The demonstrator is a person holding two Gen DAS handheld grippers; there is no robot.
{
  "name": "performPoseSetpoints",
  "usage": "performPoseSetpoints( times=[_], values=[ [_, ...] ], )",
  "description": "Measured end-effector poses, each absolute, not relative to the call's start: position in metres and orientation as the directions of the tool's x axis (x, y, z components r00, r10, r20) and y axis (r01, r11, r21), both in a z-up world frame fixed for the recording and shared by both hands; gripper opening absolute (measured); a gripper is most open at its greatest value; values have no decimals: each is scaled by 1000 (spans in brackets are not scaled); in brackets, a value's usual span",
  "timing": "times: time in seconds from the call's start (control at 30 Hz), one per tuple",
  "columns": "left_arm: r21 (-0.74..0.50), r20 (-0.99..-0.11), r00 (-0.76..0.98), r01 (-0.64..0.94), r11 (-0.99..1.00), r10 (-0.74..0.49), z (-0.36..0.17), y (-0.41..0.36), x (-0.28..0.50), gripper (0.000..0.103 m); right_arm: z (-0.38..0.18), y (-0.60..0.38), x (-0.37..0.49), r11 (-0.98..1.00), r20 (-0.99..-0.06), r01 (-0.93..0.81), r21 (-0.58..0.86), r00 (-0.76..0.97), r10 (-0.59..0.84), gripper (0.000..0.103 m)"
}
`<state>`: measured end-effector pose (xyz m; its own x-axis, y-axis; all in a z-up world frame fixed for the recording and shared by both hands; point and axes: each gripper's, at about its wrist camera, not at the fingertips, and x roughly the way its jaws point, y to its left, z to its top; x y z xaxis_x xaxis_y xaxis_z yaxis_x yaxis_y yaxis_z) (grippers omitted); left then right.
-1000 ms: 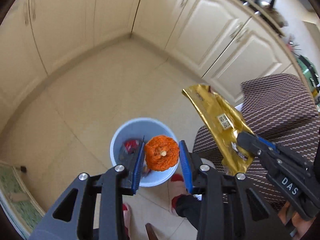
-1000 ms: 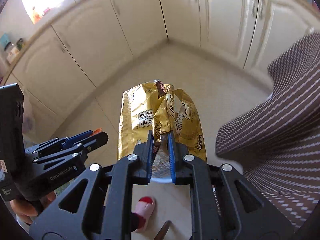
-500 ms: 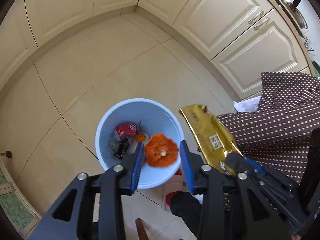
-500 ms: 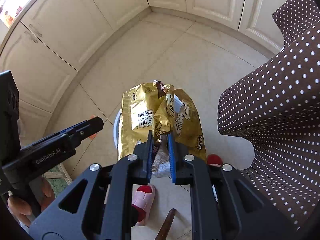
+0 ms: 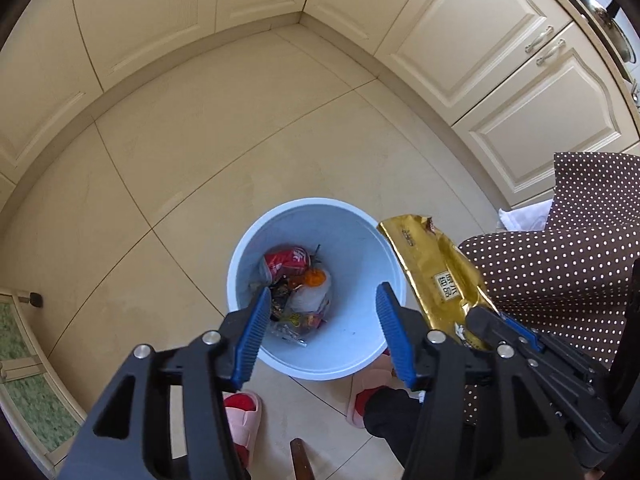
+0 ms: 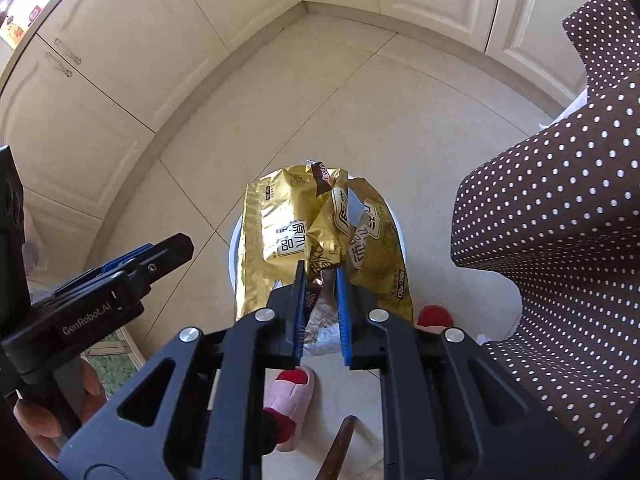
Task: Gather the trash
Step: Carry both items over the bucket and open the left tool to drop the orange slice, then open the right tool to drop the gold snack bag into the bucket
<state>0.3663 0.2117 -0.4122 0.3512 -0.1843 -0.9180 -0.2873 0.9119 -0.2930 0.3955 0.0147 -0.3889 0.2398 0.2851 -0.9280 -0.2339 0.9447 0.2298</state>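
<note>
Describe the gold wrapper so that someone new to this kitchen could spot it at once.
Find the pale blue bin standing on the cream tiled floor between the cabinets. Just above its rim, beside the brown polka-dot cloth, hangs the gold wrapper, pinched in the right gripper. It alone is shiny, crumpled gold foil with printed labels; the trash in the bin is red, orange and white.

Both wrist views look steeply down at the tiled floor [image 5: 224, 152] from above. Left view stands over the blue bin [image 5: 352, 236]; right view, just beside, shares that bin [image 6: 234, 248], largely hidden.
</note>
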Motion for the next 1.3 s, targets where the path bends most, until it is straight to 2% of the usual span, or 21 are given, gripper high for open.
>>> performPoseSetpoints(
  times=[0.23, 0.43, 0.6, 0.63, 0.67, 0.7, 1.07, 1.3],
  values=[
    [-293, -924, 333, -307, 905, -186, -418, 218, 365, 56, -401, 30, 399, 943, -930, -234, 238, 225, 291, 15],
    [-299, -922, 338, -308, 903, -190, -416, 220, 366, 56, -406, 40, 405, 940, -927, -231, 252, 222, 303, 22],
    [-308, -920, 339, -311, 899, -197, -416, 223, 364, 56, -410, 43, 408, 937, -925, -224, 268, 212, 315, 29],
    [-309, -920, 339, -313, 898, -199, -417, 223, 364, 56, -410, 44, 408, 938, -925, -223, 267, 213, 314, 33],
    [-310, -919, 340, -314, 897, -199, -416, 223, 364, 56, -409, 44, 409, 938, -924, -220, 269, 215, 316, 41],
    [-310, -919, 342, -313, 898, -198, -416, 224, 363, 56, -409, 44, 409, 939, -924, -217, 268, 219, 315, 43],
    [-300, -915, 358, -292, 908, -187, -403, 218, 355, 56, -383, 24, 401, 941, -914, -231, 245, 269, 304, 43],
    [-305, -875, 455, -250, 919, -166, -348, 202, 329, 56, -324, 0, 377, 940, -875, -264, 214, 377, 305, 43]
  ],
)
